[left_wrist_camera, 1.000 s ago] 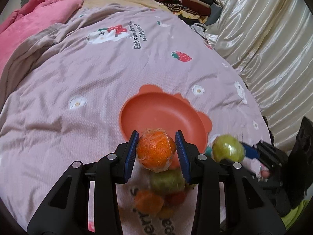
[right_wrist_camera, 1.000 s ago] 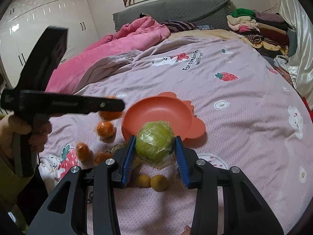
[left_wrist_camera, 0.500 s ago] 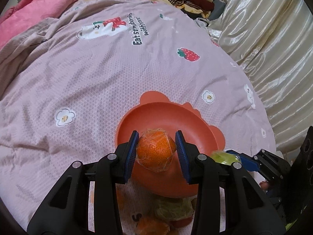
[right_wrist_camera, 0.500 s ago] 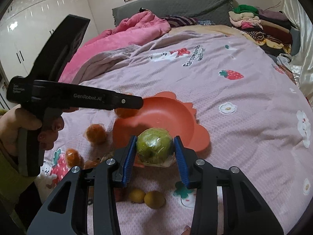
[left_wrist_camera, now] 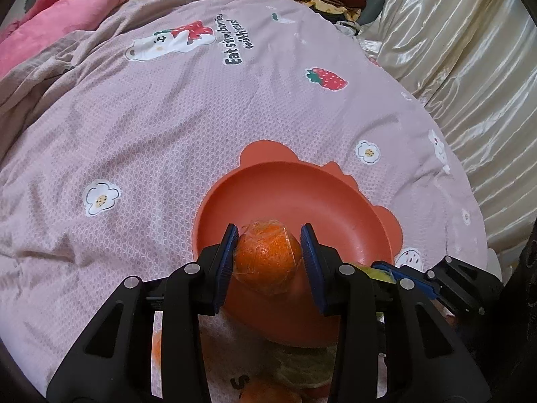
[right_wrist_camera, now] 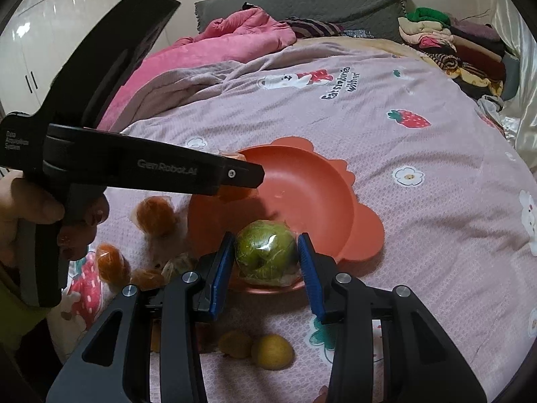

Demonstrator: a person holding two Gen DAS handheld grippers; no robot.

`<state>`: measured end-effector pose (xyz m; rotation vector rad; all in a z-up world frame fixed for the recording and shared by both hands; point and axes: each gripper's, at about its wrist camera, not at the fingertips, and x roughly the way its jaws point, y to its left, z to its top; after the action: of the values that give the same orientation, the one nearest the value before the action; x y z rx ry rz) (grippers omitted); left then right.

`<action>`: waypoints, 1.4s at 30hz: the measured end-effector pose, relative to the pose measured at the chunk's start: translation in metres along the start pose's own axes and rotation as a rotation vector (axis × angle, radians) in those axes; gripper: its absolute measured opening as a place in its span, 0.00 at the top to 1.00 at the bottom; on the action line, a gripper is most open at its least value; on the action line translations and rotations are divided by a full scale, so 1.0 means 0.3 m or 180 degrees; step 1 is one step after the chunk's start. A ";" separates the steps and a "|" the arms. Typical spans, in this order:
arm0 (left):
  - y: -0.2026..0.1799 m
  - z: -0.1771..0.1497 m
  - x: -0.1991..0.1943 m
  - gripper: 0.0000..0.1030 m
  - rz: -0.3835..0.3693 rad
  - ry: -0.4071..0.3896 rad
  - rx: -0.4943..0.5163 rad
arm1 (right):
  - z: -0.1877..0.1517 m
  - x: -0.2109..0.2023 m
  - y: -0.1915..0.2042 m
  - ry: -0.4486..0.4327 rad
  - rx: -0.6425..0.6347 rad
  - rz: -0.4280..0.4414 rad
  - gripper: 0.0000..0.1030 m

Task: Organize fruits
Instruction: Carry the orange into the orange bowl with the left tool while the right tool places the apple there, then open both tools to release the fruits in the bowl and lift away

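Observation:
My left gripper (left_wrist_camera: 268, 258) is shut on a plastic-wrapped orange (left_wrist_camera: 266, 262) and holds it over the near part of the orange bear-shaped plate (left_wrist_camera: 302, 201). My right gripper (right_wrist_camera: 265, 258) is shut on a wrapped green apple (right_wrist_camera: 265, 257) above the plate's near rim (right_wrist_camera: 302, 184). The left gripper's black body (right_wrist_camera: 151, 168) crosses the right wrist view, its tip over the plate's left edge. The right gripper's blue pads (left_wrist_camera: 392, 270) show at the plate's right edge in the left wrist view.
Wrapped oranges (right_wrist_camera: 154, 215) (right_wrist_camera: 109, 263) lie on the pink bedspread left of the plate. Two small yellow fruits (right_wrist_camera: 272, 351) lie just below my right gripper. A pink blanket (right_wrist_camera: 235, 37) and folded clothes (right_wrist_camera: 446, 43) are at the far end. Shiny curtain (left_wrist_camera: 470, 50) at right.
Both grippers moved forward with their fruit; the orange is now over the plate's near part, and the apple has come over the plate's near rim.

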<state>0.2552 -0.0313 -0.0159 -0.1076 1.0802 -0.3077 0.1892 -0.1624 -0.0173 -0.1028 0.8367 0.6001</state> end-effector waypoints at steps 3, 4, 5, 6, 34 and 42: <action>0.005 -0.004 0.006 0.70 -0.0028 0.0002 -0.0037 | -0.004 0.000 0.005 0.0002 -0.0023 -0.0018 0.64; 0.007 -0.005 0.005 0.70 -0.0021 -0.0013 -0.0048 | -0.007 0.002 0.003 0.0003 -0.0013 -0.0016 0.64; 0.008 -0.006 0.005 0.70 -0.0016 -0.0024 -0.0049 | -0.008 0.003 0.002 0.0005 -0.0011 -0.0016 0.64; 0.009 -0.007 0.005 0.70 -0.0017 -0.0027 -0.0052 | -0.009 0.003 0.002 0.0007 -0.0013 -0.0017 0.63; 0.031 -0.013 -0.076 0.64 -0.0080 -0.0262 -0.0091 | -0.040 -0.110 0.001 -0.0182 0.0116 -0.0148 0.43; 0.036 -0.023 -0.129 0.56 -0.0008 -0.0408 -0.0110 | -0.043 -0.126 -0.009 -0.0218 0.0158 -0.0167 0.35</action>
<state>0.2344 -0.0091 0.0111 -0.1574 0.9585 -0.2808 0.1625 -0.1862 0.0009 -0.0587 0.7796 0.5305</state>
